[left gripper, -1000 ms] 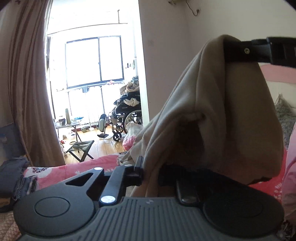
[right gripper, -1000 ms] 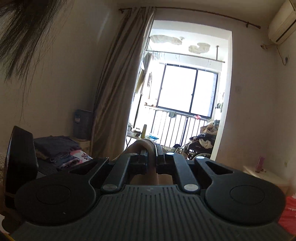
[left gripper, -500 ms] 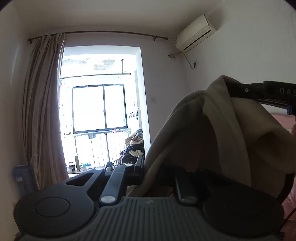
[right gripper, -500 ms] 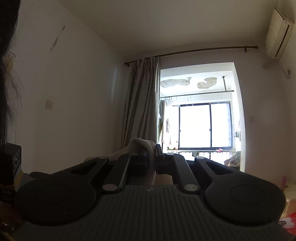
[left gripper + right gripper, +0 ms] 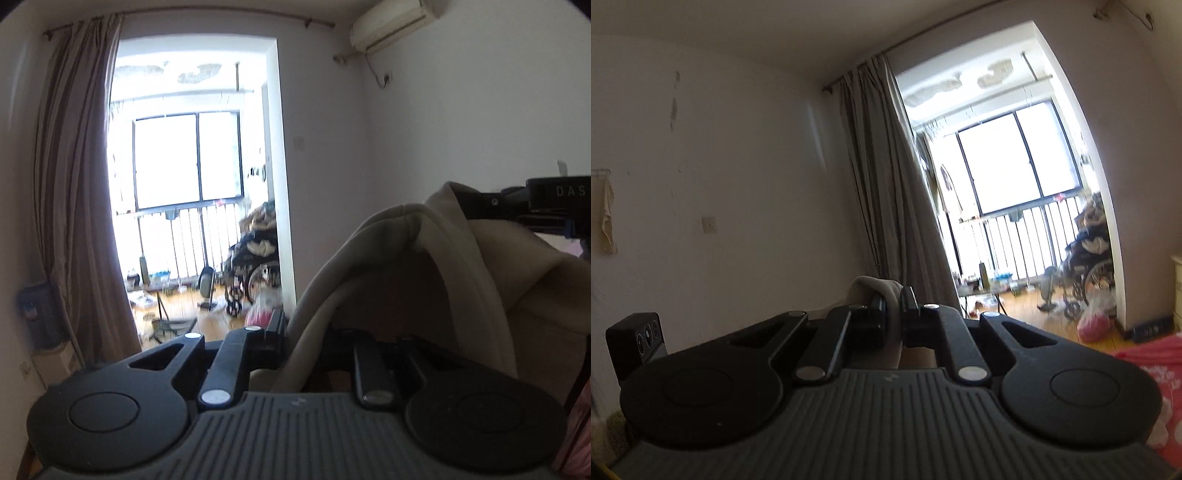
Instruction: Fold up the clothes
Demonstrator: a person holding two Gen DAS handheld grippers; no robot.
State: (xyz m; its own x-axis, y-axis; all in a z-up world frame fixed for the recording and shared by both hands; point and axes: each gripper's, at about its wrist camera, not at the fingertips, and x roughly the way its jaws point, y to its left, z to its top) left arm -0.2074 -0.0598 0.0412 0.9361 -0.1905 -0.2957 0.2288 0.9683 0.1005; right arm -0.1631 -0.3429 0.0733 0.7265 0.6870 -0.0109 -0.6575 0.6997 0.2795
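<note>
While the right gripper (image 5: pixel 894 314) is pinching a fold of the beige garment (image 5: pixel 424 280) tightly between its fingers (image 5: pixel 877 314), we are letting the left gripper (image 5: pixel 306 332) loosen: its jaws are opening, with a thick band of the same cloth running between them and draping over the right-hand finger, so we cannot tell whether the pads are pressing on it at this instant. The garment is hanging in the air between the two tools, its upper edge caught by the right gripper, which shows at the right edge of the left wrist view (image 5: pixel 546 206), and the rest is sagging down in a hooded pouch towards the left one. To do this step well, we judge, we are needing to keep the right pinch firm, since it is probably carrying most of the weight, and to let the left jaws part only enough to slide along the edge to a cleaner corner, not so far that the cloth drops. We are holding both tools well above the red bedspread (image 5: pixel 1152 354), so there looks to be room to shake the garment flat before lowering it. Beyond the cloth, the curtain (image 5: pixel 74 206), the bright window (image 5: pixel 184 158) and the wheelchair (image 5: pixel 1089 269) are well apart from our work and should not be snagging anything.
</note>
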